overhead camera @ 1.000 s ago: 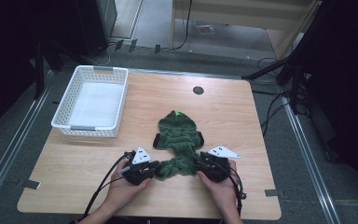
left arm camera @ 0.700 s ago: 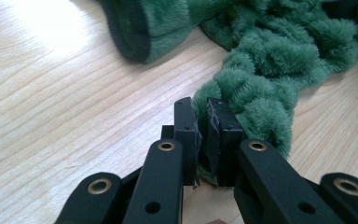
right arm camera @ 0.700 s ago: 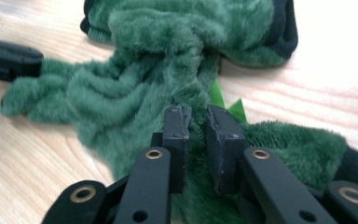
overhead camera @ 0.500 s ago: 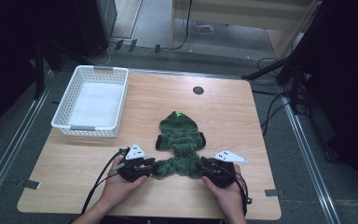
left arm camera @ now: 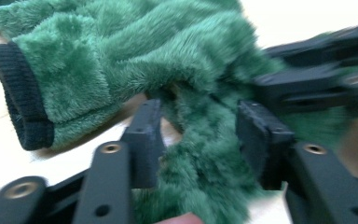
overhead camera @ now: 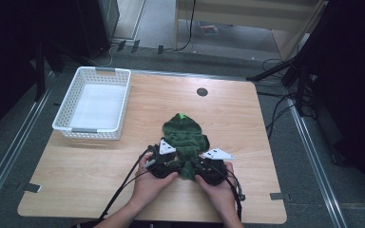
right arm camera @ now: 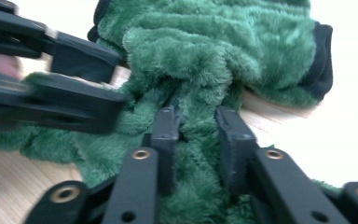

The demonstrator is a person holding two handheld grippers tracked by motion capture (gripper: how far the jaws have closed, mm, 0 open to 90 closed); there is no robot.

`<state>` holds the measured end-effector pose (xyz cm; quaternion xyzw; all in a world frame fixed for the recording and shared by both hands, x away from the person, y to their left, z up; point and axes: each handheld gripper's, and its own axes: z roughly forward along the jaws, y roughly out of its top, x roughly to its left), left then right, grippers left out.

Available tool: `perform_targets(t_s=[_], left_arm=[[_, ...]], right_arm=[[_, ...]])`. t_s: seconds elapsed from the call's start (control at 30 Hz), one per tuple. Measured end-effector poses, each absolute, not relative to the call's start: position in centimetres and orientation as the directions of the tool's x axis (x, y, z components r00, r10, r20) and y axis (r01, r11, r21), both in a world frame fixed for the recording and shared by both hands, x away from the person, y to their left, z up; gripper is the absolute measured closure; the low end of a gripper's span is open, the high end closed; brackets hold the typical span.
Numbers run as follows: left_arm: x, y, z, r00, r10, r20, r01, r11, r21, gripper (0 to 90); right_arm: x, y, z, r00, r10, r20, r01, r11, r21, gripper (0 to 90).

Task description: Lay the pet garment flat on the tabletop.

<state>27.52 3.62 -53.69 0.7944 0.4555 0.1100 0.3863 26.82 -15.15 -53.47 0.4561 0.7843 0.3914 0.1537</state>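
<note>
1. A green fleece garment [overhead camera: 185, 140] lies bunched on the wooden worktop [overhead camera: 90, 166], a little toward its near edge and right of the middle, with its hood end pointing toward the far edge.
2. A black ribbed cuff [left arm camera: 23, 100] closes one sleeve in the left gripper view; another black cuff [right arm camera: 319, 60] shows at the right of the right gripper view.
3. The left tongs [overhead camera: 167, 167] sit at the near left side of the garment, held in the person's left hand [overhead camera: 152, 183]. Their jaws have just been opening.
4. In the left gripper view the left tongs [left arm camera: 200, 140] stand apart with a fold of green fleece between the jaws; the fabric brushes the left jaw, while a gap shows beside the right one, so they do not clamp it.
5. The right tongs [overhead camera: 200, 170] sit at the near right side of the garment, held in the right hand [overhead camera: 218, 187]. Their jaws have just been closing.
6. In the right gripper view the right tongs [right arm camera: 196, 128] are clamped on a ridge of the fleece, both pads pressed into the pile.
7. The two tongs are close together, with the lower hem of the garment between them.
8. A white slotted basket [overhead camera: 69, 107] stands near the far left corner of the worktop, well apart from the garment.
9. A dark round cable port [overhead camera: 202, 91] lies near the far edge.
</note>
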Motion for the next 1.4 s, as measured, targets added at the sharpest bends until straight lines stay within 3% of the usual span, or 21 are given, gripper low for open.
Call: perform_targets(t_s=[0.07,0.1,0.4,0.53,0.6,0.7,0.8,0.93,1.1,1.17,1.4], left_arm=[[27.7,3.4,-54.1,0.565,0.809,-0.163,0.643,-0.308,0.701,63.4],[27.7,3.6,-54.2,0.572,0.807,-0.15,0.635,-0.32,0.703,75.7],[27.5,7.2,-54.0,0.545,0.827,-0.139,0.638,-0.301,0.709,84.0],[27.1,8.3,-54.6,0.592,0.784,-0.19,0.615,-0.286,0.735,82.0],[26.8,8.5,-54.7,0.619,0.753,-0.221,0.6,-0.273,0.752,75.4],[26.6,8.9,-54.4,0.626,0.74,-0.244,0.594,-0.25,0.765,56.4],[26.6,9.7,-53.6,0.629,0.729,-0.27,0.581,-0.211,0.786,54.7],[26.6,10.1,-53.1,0.622,0.73,-0.282,0.575,-0.182,0.798,54.5],[26.5,9.6,-53.7,0.632,0.727,-0.268,0.572,-0.204,0.794,55.0],[26.4,9.7,-54.1,0.636,0.724,-0.268,0.576,-0.213,0.789,55.3],[26.0,11.0,-54.5,0.626,0.732,-0.269,0.582,-0.209,0.786,56.4]], right_arm=[[26.7,-15.2,-53.4,-0.538,0.836,0.102,0.582,0.281,0.763,77.1],[26.5,-15.3,-53.3,-0.528,0.845,0.085,0.578,0.284,0.765,78.6],[25.8,-16.8,-53.1,-0.51,0.86,0.017,0.566,0.321,0.759,82.0],[25.5,-17.1,-53.8,-0.529,0.849,0.02,0.579,0.343,0.74,81.7],[25.7,-17.2,-53.7,-0.544,0.837,0.063,0.584,0.323,0.745,74.9],[25.3,-17.6,-53.0,-0.577,0.808,0.119,0.565,0.29,0.772,58.6],[25.0,-18.0,-52.2,-0.579,0.805,0.128,0.549,0.269,0.791,56.3],[25.1,-19.0,-49.8,-0.556,0.818,0.148,0.504,0.19,0.842,58.0],[29.1,-17.7,-48.2,-0.511,0.845,0.156,0.49,0.138,0.861,72.6],[31.1,-16.7,-48.5,-0.516,0.837,0.181,0.522,0.14,0.841,76.9],[35.1,-12.4,-50.8,-0.535,0.828,0.167,0.61,0.242,0.755,76.3]])
